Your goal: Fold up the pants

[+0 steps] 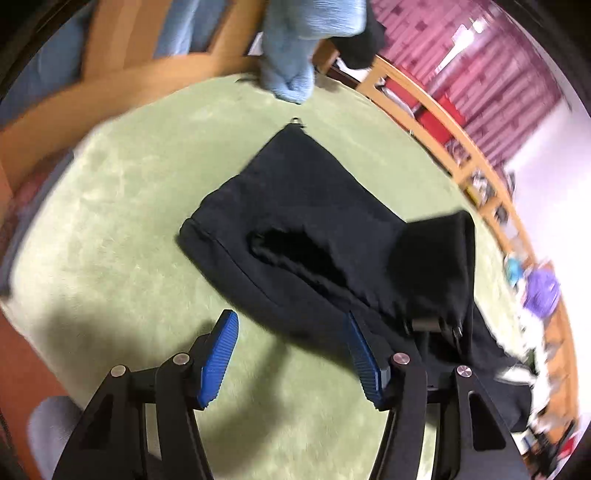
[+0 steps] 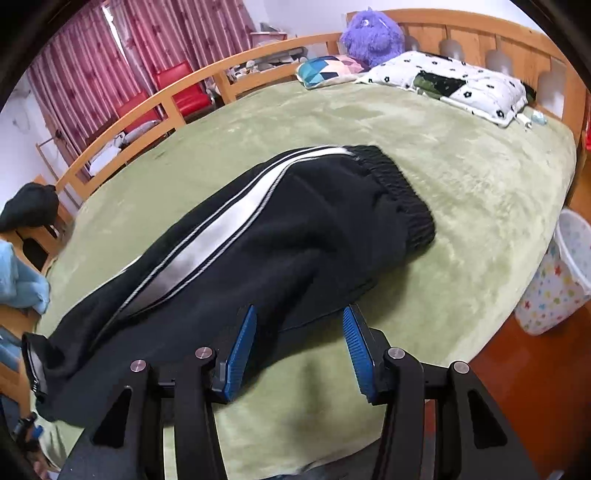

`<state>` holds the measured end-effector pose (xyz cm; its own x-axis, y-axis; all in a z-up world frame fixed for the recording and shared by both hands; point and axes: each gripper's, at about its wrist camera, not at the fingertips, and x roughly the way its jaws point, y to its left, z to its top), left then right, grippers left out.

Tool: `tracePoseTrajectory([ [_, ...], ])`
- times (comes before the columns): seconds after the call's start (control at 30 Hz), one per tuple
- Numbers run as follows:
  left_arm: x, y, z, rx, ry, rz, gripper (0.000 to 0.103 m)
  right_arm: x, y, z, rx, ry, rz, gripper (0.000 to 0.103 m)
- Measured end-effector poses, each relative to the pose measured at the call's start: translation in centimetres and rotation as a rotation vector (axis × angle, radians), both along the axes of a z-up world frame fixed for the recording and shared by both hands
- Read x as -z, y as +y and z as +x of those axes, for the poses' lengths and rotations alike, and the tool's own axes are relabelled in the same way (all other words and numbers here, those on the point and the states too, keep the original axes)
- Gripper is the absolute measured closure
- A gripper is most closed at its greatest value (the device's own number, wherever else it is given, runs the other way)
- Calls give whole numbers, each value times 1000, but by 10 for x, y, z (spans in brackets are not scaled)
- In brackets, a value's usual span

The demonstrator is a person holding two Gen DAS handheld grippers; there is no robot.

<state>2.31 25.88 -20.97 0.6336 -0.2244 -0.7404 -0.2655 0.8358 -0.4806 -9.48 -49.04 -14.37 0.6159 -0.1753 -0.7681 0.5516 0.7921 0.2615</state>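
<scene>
Black pants (image 2: pixel 314 229) with a white side stripe (image 2: pixel 221 229) lie lengthwise on the green blanket (image 2: pixel 461 184), their ribbed waistband (image 2: pixel 399 192) towards the pillows. In the left wrist view the pants (image 1: pixel 303 206) are doubled over, with a raised fold (image 1: pixel 436 251) at the right. My left gripper (image 1: pixel 290 315) hangs open at the near edge of the cloth, its left pad (image 1: pixel 218 358) over bare blanket and its right pad over the black fabric. My right gripper (image 2: pixel 300 309) is open too, blue pads (image 2: pixel 242 350) apart above the pants' near edge, pressing on nothing.
A flowered white pillow (image 2: pixel 461 81), a patterned cushion (image 2: pixel 328 70) and a purple plush toy (image 2: pixel 373 33) sit at the headboard. A wooden rail (image 2: pixel 155 107) rings the bed. Light-blue cloth (image 1: pixel 295 48) hangs at the foot end. A star-printed white bin (image 2: pixel 561 280) stands on the floor.
</scene>
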Motion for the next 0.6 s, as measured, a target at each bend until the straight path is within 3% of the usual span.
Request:
tracePoseTrajectory([
  [0.07, 16, 8, 10, -10, 7, -51, 55, -1, 11, -1, 10, 7, -8, 54],
  [0.17, 33, 7, 21, -34, 18, -69, 67, -1, 25, -3, 27, 26, -9, 54],
  [0.3, 49, 19, 40, -66, 25, -134, 94, 4, 39, -2, 47, 42, 20, 54],
  [0.37, 45, 16, 47, -36, 13, -115, 97, 7, 47, 4, 40, 50, 28, 54],
  [0.47, 16, 27, 35, -29, -87, -73, 97, 9, 61, 16, 20, 62, 17, 54],
  [0.6, 12, 17, 35, -14, -31, 15, 97, 10, 72, 25, -12, 50, 21, 54],
])
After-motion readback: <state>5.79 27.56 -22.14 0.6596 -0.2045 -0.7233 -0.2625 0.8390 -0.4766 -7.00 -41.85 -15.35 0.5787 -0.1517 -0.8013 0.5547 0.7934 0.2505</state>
